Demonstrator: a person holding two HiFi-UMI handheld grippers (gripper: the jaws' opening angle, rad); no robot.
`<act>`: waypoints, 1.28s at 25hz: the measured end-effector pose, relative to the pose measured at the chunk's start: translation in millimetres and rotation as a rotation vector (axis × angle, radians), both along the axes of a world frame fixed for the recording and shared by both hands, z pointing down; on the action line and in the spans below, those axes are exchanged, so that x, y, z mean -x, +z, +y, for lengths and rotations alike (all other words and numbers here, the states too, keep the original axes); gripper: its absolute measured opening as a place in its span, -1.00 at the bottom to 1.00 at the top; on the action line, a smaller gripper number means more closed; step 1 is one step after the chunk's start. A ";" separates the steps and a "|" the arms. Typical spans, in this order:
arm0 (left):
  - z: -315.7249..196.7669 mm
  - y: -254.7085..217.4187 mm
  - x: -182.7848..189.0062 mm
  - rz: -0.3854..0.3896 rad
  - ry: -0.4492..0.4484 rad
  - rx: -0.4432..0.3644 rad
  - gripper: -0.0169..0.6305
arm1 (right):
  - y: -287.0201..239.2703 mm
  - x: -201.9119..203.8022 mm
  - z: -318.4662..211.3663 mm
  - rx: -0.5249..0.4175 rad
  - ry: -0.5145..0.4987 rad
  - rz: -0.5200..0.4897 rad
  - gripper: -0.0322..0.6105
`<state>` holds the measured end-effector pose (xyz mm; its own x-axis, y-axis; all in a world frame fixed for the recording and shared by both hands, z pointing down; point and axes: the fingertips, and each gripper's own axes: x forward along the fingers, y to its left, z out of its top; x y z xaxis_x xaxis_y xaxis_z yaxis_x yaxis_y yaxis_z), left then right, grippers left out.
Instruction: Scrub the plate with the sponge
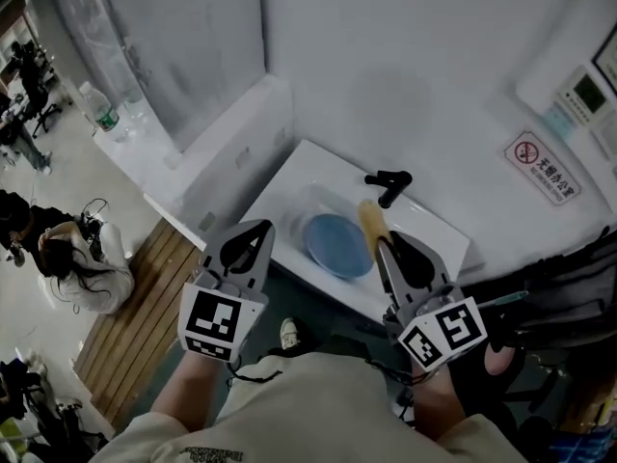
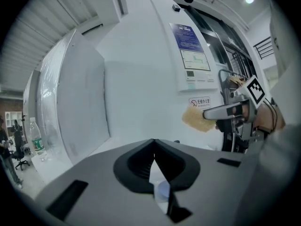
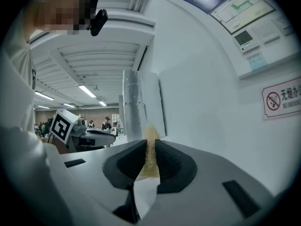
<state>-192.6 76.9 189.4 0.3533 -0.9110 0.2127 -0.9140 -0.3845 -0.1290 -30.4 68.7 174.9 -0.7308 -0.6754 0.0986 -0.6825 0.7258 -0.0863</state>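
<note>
Before sink (image 1: 289, 208) | left gripper (image 1: 254, 235) near level, jaws pressed together | right gripper (image 1: 385, 252) near level, pinching sponge (image 1: 369, 222)

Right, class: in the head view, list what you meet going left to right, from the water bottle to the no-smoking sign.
water bottle → left gripper → blue plate → black tap → no-smoking sign

Left grey two-finger gripper (image 1: 258, 228) lower centre-left: fingers (image 1: 262, 254) closed, empty. Right grey gripper (image 1: 383, 244) lower centre-right: clamped on yellow sponge (image 1: 369, 220).
</note>
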 end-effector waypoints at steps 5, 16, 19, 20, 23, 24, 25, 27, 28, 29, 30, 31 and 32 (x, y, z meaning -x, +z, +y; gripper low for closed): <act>-21.7 15.6 -1.2 0.046 -0.005 0.077 -0.93 | 13.4 -2.3 -23.4 0.036 -0.014 0.014 -0.71; -73.1 69.1 -15.6 0.109 -0.022 0.274 -0.78 | 64.7 -12.9 -81.4 0.147 -0.067 0.068 -0.70; -89.2 91.8 -23.3 0.105 -0.004 0.345 -0.64 | 88.0 -12.2 -94.7 0.187 -0.081 0.090 -0.71; -94.4 100.3 -25.7 0.100 0.004 0.369 -0.58 | 96.0 -11.5 -99.0 0.202 -0.084 0.097 -0.70; -111.3 128.3 -29.2 0.088 -0.003 0.418 -0.55 | 123.4 -8.9 -110.4 0.249 -0.096 0.114 -0.70; -117.1 138.7 -28.3 0.101 -0.018 0.430 -0.56 | 133.3 -7.8 -113.0 0.268 -0.101 0.117 -0.70; -122.2 150.1 -27.2 0.125 -0.033 0.448 -0.61 | 142.8 -6.6 -114.9 0.288 -0.107 0.119 -0.70; -130.1 176.3 -26.1 0.171 -0.049 0.509 -0.60 | 159.7 -3.3 -118.2 0.320 -0.122 0.120 -0.70; -133.6 190.3 -26.2 0.181 -0.050 0.544 -0.58 | 167.5 -1.1 -120.4 0.333 -0.129 0.121 -0.70; -136.5 204.6 -26.6 0.182 -0.049 0.579 -0.56 | 175.6 1.1 -122.6 0.345 -0.135 0.122 -0.70; -139.2 219.0 -27.2 0.176 -0.049 0.612 -0.52 | 184.4 3.3 -124.8 0.358 -0.139 0.126 -0.70; -141.5 233.2 -28.1 0.170 -0.049 0.644 -0.49 | 194.1 5.6 -126.8 0.371 -0.142 0.133 -0.70; -143.4 246.8 -29.6 0.166 -0.048 0.676 -0.48 | 204.5 8.1 -128.2 0.383 -0.146 0.147 -0.70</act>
<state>-163.0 -66.6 436.2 0.3933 -0.6128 0.6854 -0.9187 -0.2902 0.2678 -38.5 -59.5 379.5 -0.7754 -0.4608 0.4317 -0.6003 0.7500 -0.2777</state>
